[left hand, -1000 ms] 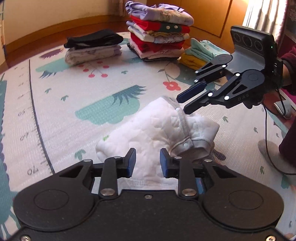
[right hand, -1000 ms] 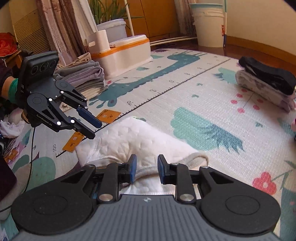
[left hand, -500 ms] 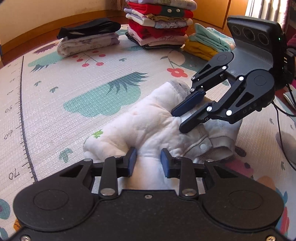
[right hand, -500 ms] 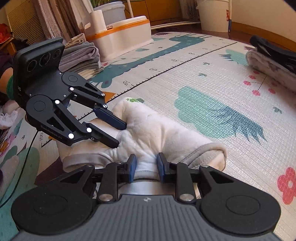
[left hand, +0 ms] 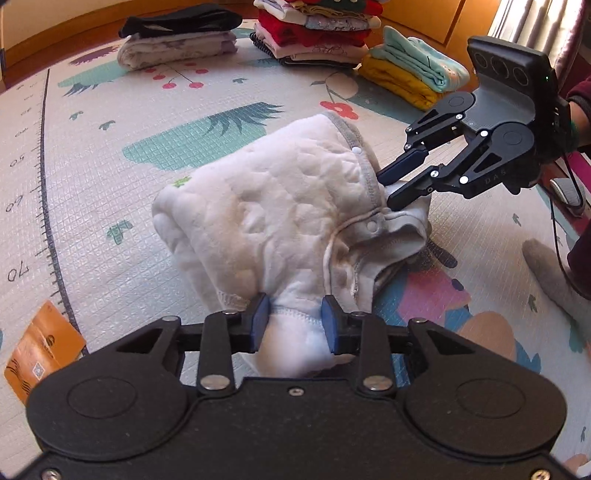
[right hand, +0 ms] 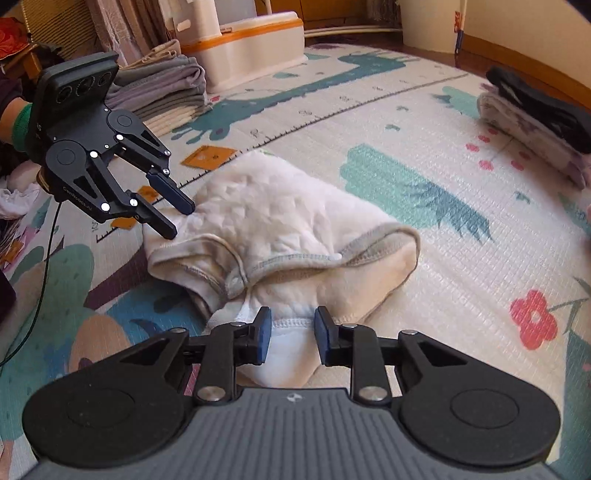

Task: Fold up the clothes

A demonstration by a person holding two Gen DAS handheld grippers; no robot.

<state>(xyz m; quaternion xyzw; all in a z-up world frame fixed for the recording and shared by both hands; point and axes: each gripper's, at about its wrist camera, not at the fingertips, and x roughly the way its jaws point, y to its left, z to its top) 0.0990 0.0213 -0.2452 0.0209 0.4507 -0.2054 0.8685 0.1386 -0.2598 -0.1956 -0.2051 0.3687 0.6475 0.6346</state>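
Note:
A white quilted baby garment (left hand: 277, 206) with grey trim and snaps lies bunched and doubled over on the patterned play mat (left hand: 92, 221). Its near hem is pinched between the blue pads of my left gripper (left hand: 293, 321), which is shut on that fold. In the right wrist view the garment (right hand: 266, 214) spreads ahead, and my right gripper (right hand: 293, 328) is shut on a fold of its white hem. Each gripper also shows in the other's view: the right gripper (left hand: 388, 184) has its tips at the garment's right edge, the left gripper (right hand: 175, 219) at its left corner.
Folded stacks stand at the mat's far side: a colourful pile (left hand: 314, 33), a black-and-white pile (left hand: 177, 40), a yellow and teal pile (left hand: 410, 74). Grey towels (right hand: 162, 88) and a white-orange box (right hand: 251, 44) lie behind. A socked foot (left hand: 550, 273) is at right.
Both grippers have sunk toward the mat with the garment in them. The garment, humped up a second ago, now rests lower and spread on the mat.

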